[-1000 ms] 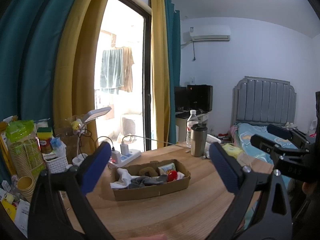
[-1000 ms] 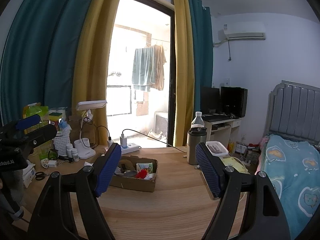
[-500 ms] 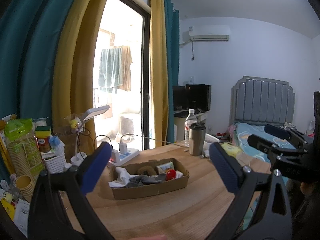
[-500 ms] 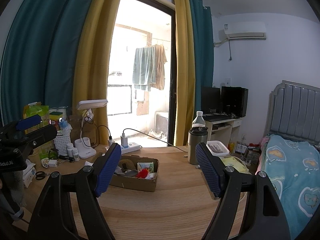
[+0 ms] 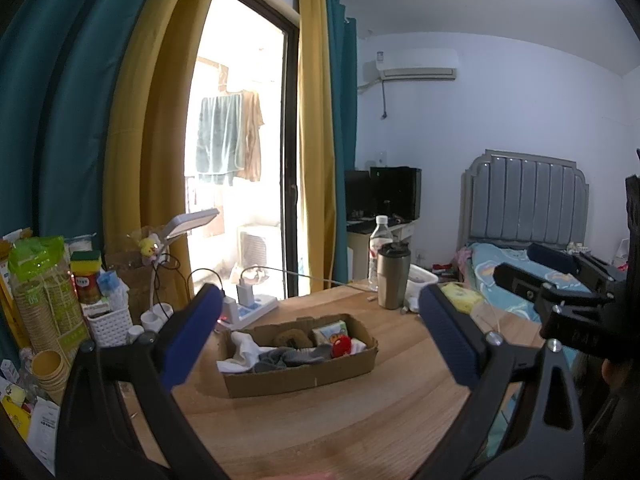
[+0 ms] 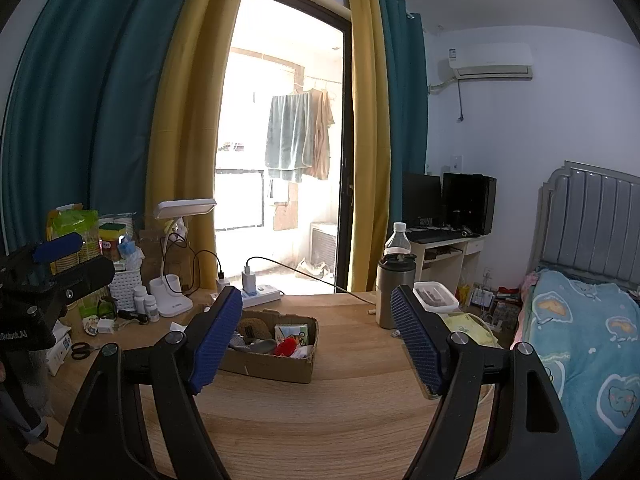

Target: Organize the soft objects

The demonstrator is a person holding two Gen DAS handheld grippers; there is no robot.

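The wooden table carries a cardboard box holding the soft objects: white cloth, grey socks and a red plush. Over the last second, both views barely shift. The left gripper and right gripper stay spread wide and empty, well short of the box, fitting either sorting finished or 1 pick pending.

wrist views above table, sharing box — window-facing
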